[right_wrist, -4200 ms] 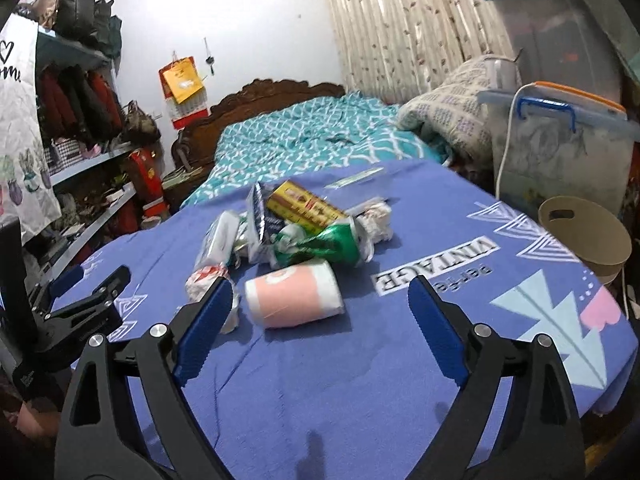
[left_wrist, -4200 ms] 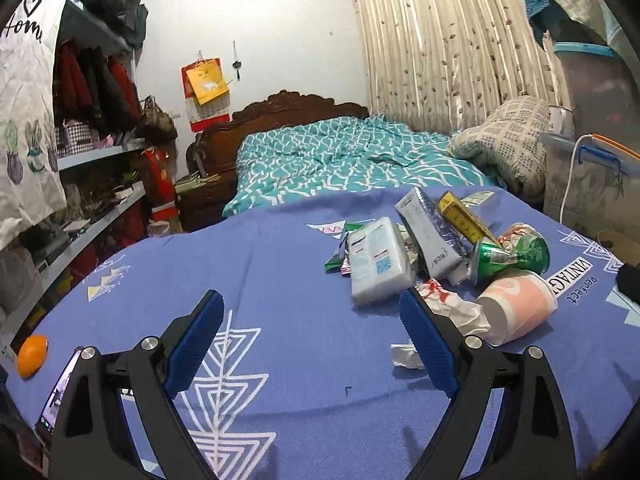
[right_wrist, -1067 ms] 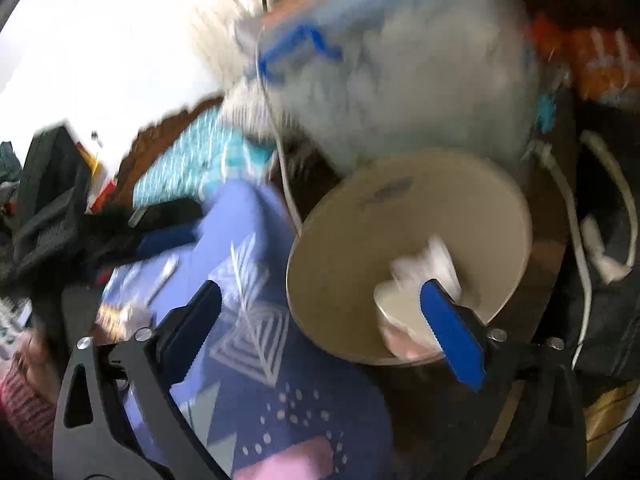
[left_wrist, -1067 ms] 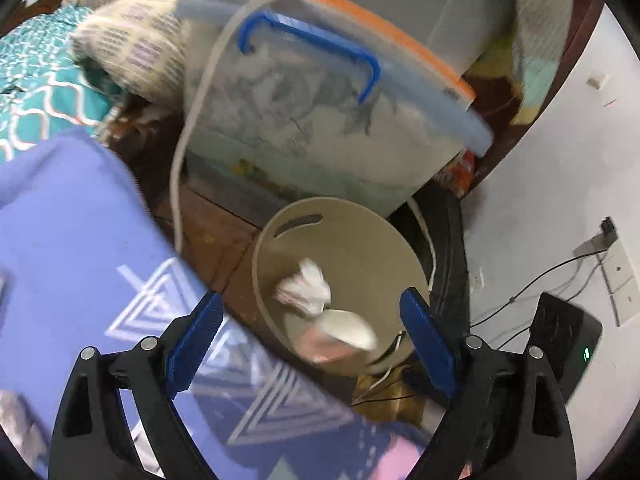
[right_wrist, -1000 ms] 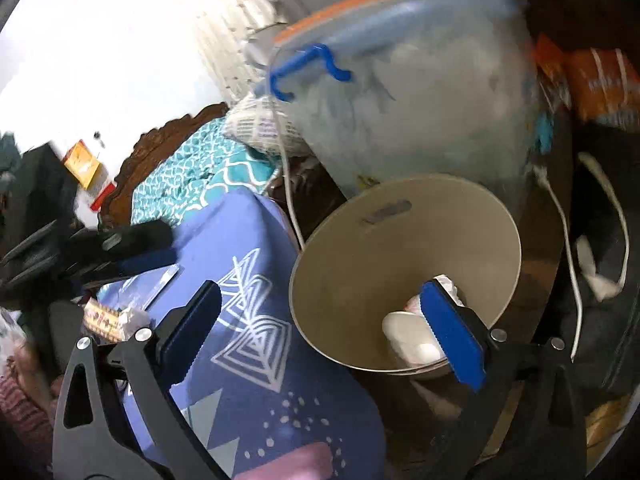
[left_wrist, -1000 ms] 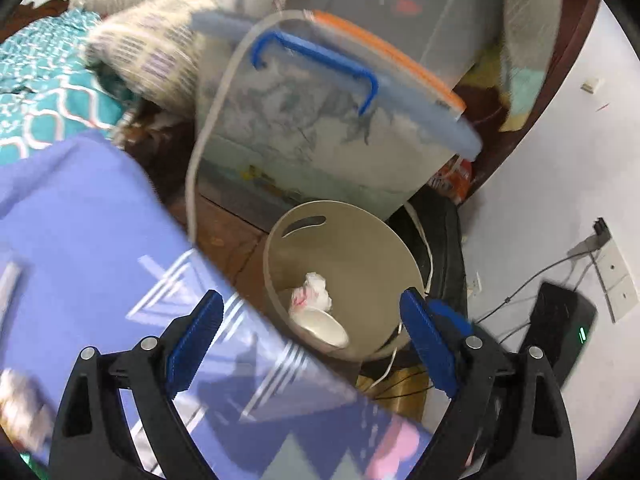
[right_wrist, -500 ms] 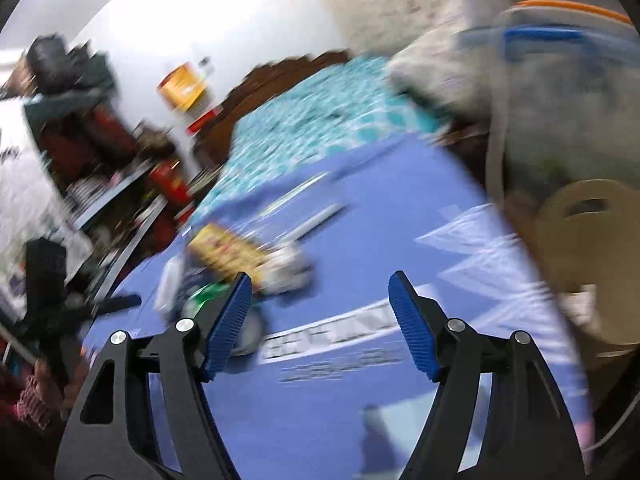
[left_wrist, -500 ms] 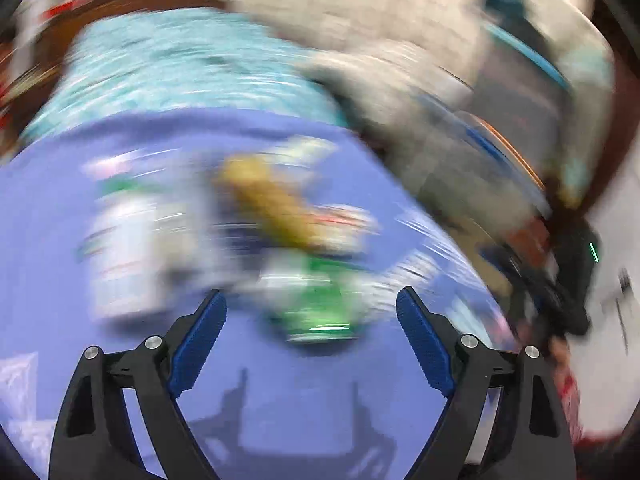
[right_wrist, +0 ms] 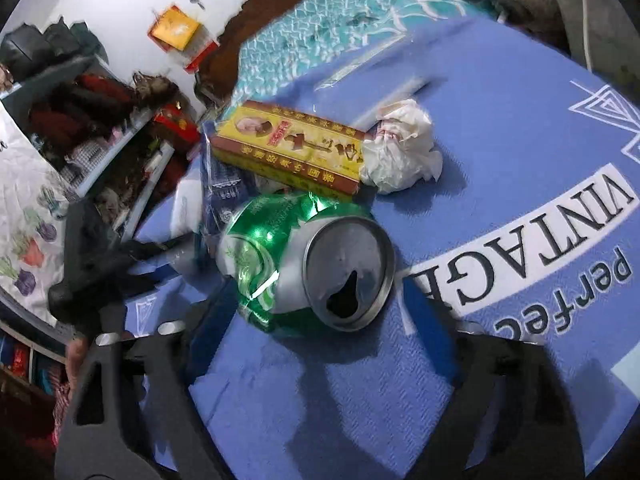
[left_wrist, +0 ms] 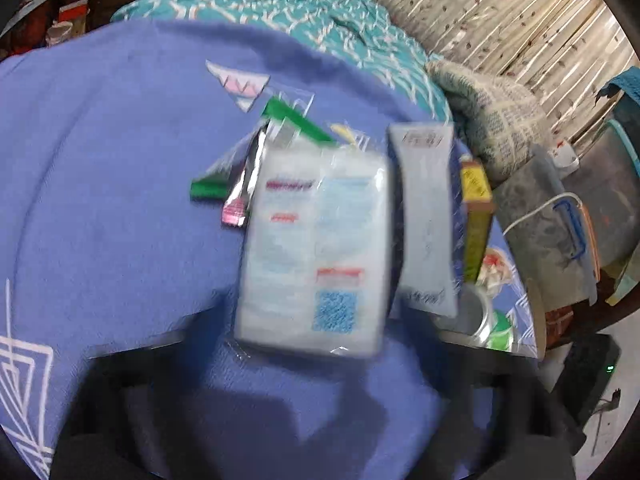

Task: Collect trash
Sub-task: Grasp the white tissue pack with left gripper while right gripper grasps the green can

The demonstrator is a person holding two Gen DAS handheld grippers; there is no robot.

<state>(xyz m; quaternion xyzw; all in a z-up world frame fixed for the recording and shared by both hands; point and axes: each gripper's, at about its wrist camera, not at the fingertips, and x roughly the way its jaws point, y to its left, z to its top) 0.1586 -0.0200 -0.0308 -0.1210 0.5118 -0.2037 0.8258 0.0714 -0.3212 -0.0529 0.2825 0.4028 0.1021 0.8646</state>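
Trash lies in a heap on the blue patterned cloth (right_wrist: pixel 520 128). In the blurred left wrist view a white tissue pack (left_wrist: pixel 316 248) sits between the fingers of my left gripper (left_wrist: pixel 316 344); the jaws are closing and the pads stand clear of the pack. In the right wrist view a crushed green can (right_wrist: pixel 304 268) lies on its side, open end toward me, between the fingers of my right gripper (right_wrist: pixel 316 316). Those jaws are closing too, with a small gap left beside the can's rim. My left gripper (right_wrist: pixel 92 256) shows as a black shape at the left.
Behind the can lie a yellow box (right_wrist: pixel 288 152) and a crumpled paper ball (right_wrist: pixel 400 152). A grey pouch (left_wrist: pixel 426 216) and green wrappers (left_wrist: pixel 296 120) lie by the pack. The tan bin's rim (left_wrist: pixel 538 320), a plastic storage box (left_wrist: pixel 560 232) and a pillow (left_wrist: pixel 492 120) are at the right.
Both grippers have swung away from the tan bin, where a cup and paper ball dropped in, back over the cloth to the trash heap. Both pairs of jaws have narrowed.
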